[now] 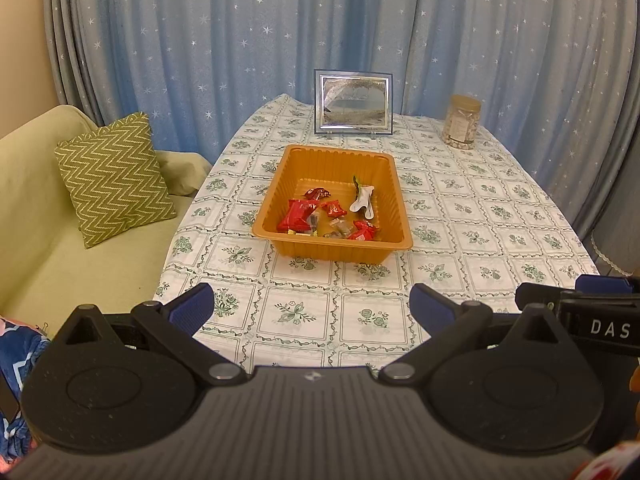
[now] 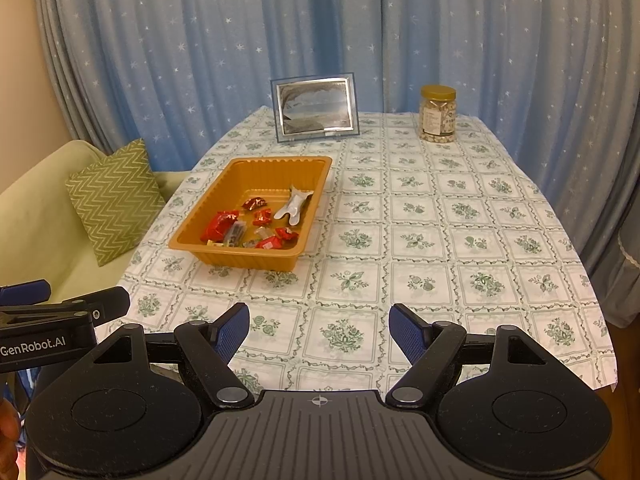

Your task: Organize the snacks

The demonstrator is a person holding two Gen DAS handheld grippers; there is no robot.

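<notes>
Left gripper gapes; tray holds snacks.

White lettering "DAS" stands on the black body of the right gripper, seen at the left wrist view's edge. "GenRobot.AI" stands on the left gripper body. The jar label is illegible.
</notes>
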